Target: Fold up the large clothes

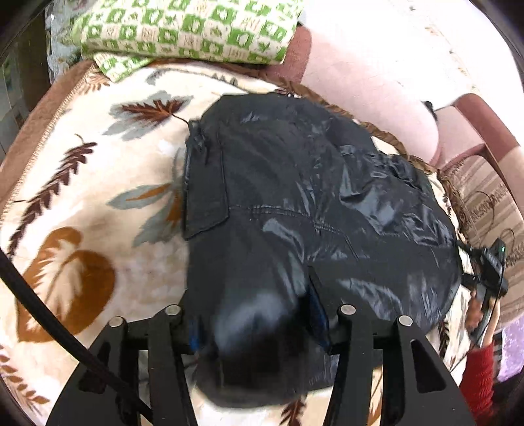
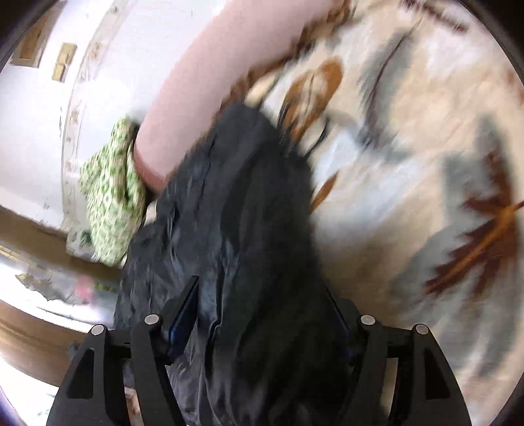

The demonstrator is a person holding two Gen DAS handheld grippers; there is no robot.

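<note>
Folding is partway: both the left gripper (image 1: 258, 314) and right gripper (image 2: 262, 314), jaws wide, straddle bunched black jacket (image 1: 311, 196) fabric on the leaf-print blanket (image 1: 98, 203); grip unclear, final folds remain

Blurred view — black jacket (image 2: 235, 229) apparently bunched between the right gripper's (image 2: 262, 308) parted jaws.

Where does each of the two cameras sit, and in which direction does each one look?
Left wrist view: it sits on the left gripper and looks forward and down over the black jacket on the leaf-print blanket; its own two fingers show, with jacket cloth between them, and the other gripper at the right edge.
Right wrist view: it sits on the right gripper and looks along the black jacket, blurred; its own two fingers show, with cloth between them.
Shared: the jacket, the blanket, and the green-patterned pillow.
</note>
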